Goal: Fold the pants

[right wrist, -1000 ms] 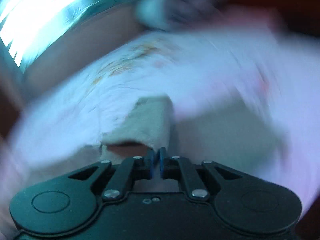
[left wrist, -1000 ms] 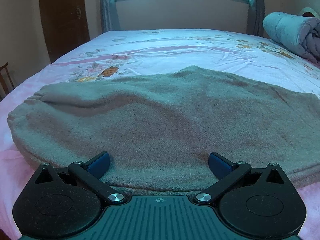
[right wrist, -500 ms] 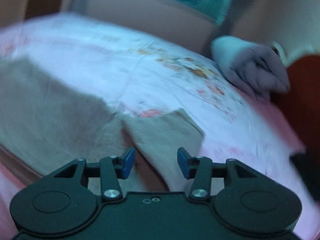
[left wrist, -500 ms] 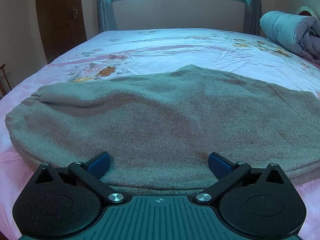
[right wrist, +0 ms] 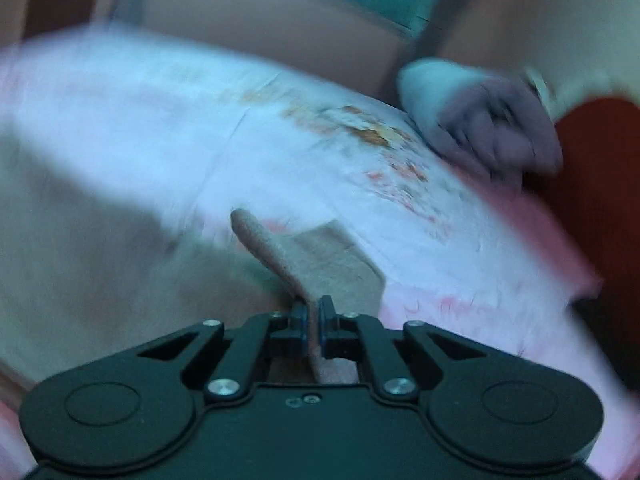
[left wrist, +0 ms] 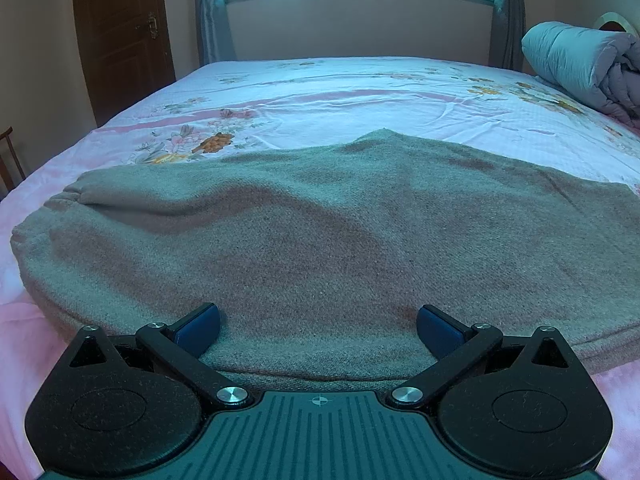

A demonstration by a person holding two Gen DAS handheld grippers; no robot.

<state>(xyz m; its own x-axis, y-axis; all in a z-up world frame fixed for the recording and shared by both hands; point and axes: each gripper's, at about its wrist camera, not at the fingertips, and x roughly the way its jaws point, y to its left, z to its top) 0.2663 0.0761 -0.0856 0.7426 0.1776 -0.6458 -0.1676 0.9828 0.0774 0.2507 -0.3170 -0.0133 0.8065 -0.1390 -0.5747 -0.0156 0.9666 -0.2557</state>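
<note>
Motion blur smears the bed [right wrist: 120, 120] and rolled quilt [right wrist: 480, 128].

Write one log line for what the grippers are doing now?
left gripper: open above pants | right gripper: shut on pants edge | bed: pants spread

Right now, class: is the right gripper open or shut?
Shut: the right gripper pinches an edge of the pants between its pads.

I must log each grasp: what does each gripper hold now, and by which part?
Right gripper: shut on a raised edge of the pants; which part is unclear. Left gripper: open over the pants, holding nothing.
</note>
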